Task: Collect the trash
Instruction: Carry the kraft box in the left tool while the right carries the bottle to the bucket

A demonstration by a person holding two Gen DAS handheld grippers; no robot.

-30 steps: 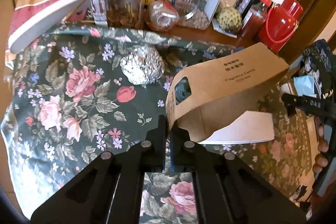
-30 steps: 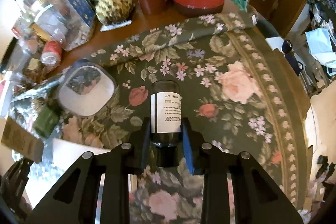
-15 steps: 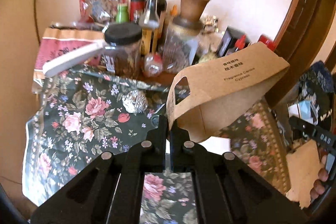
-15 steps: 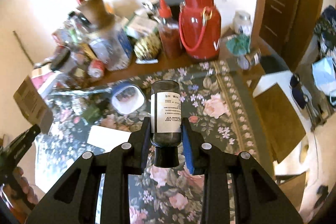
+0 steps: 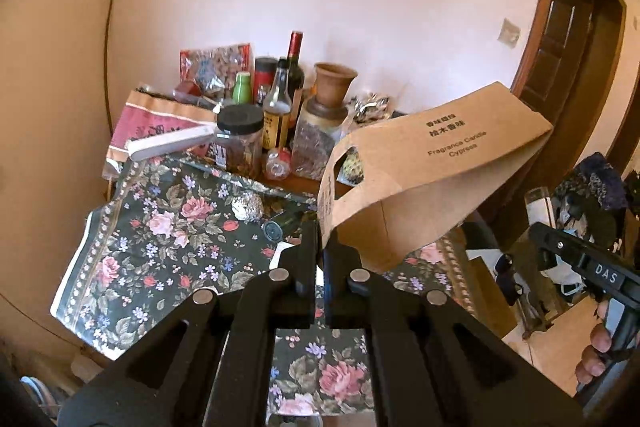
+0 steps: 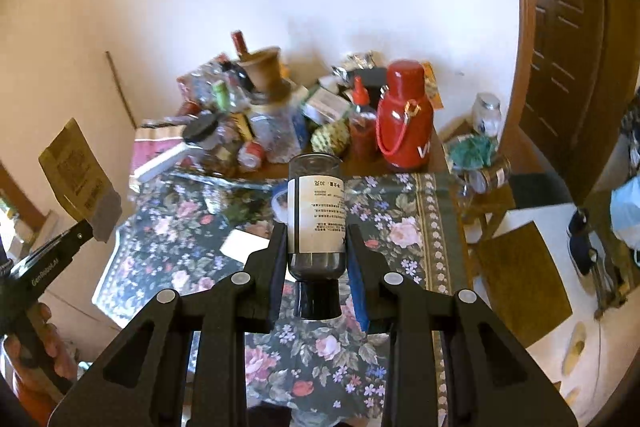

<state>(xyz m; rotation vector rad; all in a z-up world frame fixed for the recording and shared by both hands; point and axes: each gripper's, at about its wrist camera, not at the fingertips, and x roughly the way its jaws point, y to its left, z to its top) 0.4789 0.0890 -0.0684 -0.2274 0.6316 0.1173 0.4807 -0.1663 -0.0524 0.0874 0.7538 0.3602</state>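
My left gripper (image 5: 319,239) is shut on the edge of a brown cardboard candle box (image 5: 424,171) and holds it high above the floral tablecloth (image 5: 160,251). The box also shows in the right wrist view (image 6: 76,171) at the far left. My right gripper (image 6: 316,239) is shut on a small dark bottle with a white label (image 6: 317,215), cap toward the camera, well above the table. A crumpled foil ball (image 5: 247,207), a small dark bottle lying down (image 5: 280,225) and a white card (image 6: 244,245) lie on the cloth.
Jars, bottles and packets (image 5: 260,115) crowd the table's back by the wall. A red thermos (image 6: 404,115) and a sauce bottle (image 6: 362,123) stand at the back right. A blue-rimmed lid (image 6: 280,205) lies behind the held bottle. A wooden door (image 6: 568,27) and floor lie to the right.
Both grippers have risen and pulled back from the table with their loads still held. The table now looks smaller and farther away.
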